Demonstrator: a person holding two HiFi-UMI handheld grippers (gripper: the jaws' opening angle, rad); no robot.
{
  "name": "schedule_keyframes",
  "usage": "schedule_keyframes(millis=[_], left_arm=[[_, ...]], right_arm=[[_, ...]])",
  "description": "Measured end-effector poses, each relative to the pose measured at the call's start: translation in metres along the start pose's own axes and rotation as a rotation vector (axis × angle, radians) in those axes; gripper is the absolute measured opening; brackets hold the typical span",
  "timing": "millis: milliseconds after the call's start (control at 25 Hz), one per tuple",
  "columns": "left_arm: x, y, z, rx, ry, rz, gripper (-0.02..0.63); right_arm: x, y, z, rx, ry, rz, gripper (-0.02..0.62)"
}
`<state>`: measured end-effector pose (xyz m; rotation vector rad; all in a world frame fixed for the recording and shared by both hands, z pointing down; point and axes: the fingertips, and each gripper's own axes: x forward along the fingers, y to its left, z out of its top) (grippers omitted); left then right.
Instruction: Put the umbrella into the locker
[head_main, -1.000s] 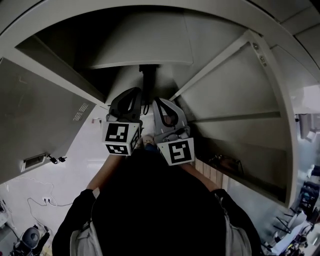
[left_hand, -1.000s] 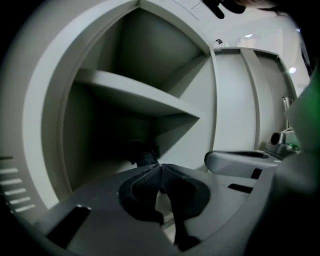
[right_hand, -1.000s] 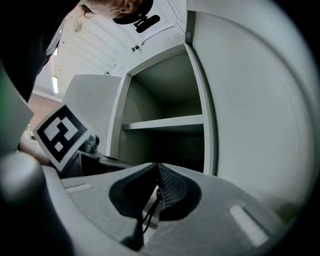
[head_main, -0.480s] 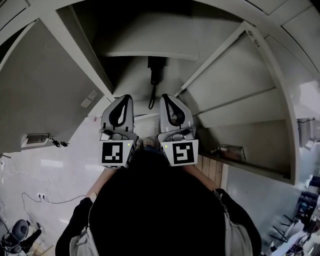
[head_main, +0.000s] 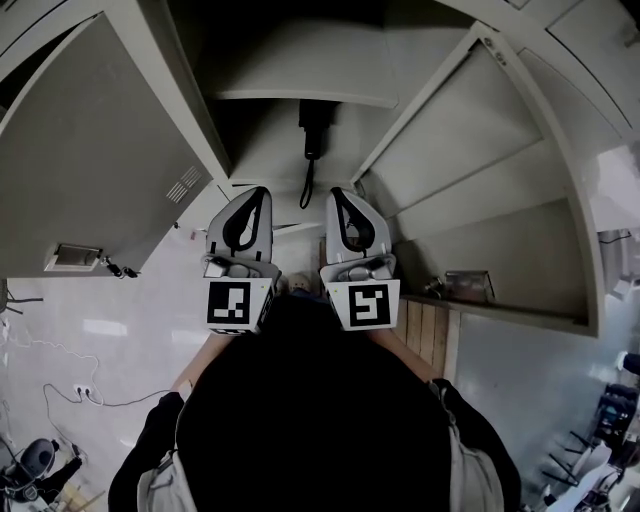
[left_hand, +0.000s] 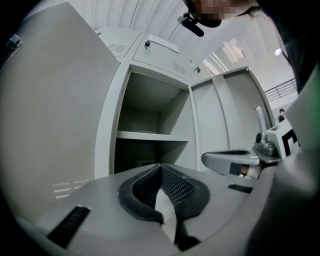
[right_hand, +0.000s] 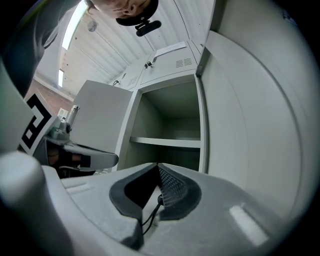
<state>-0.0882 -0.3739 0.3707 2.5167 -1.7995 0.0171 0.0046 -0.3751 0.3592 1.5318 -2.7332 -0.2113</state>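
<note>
The black umbrella (head_main: 311, 128) lies inside the open grey locker (head_main: 300, 95), under its shelf, with its thin strap (head_main: 305, 190) hanging over the front lip. My left gripper (head_main: 262, 192) and right gripper (head_main: 335, 193) are held side by side just in front of the opening, either side of the strap and apart from it. Both are shut with nothing held. The left gripper view faces the locker's shelf (left_hand: 152, 136) over closed pads (left_hand: 161, 167). The right gripper's pads (right_hand: 159, 169) also meet, with a thin black cord (right_hand: 150, 215) behind them.
An open locker door (head_main: 100, 150) with vent slots stands at the left, and another door panel (head_main: 480, 130) angles out at the right. A lower right compartment holds small items (head_main: 465, 285). Cables (head_main: 60, 390) trail on the floor at bottom left.
Both grippers have drawn back from the umbrella's strap and now sit level and parallel. The umbrella stays in the locker. The left door fills more of the view.
</note>
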Motion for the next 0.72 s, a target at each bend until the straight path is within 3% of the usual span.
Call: schedule_keyframes(millis=[720], left_arm=[[0.0072,-0.0023,-0.0069,-0.005,0.028,-0.039,0.008]], right_arm=[[0.0052,0.0011,-0.0083,0.006,0.029,0.007,0.003]])
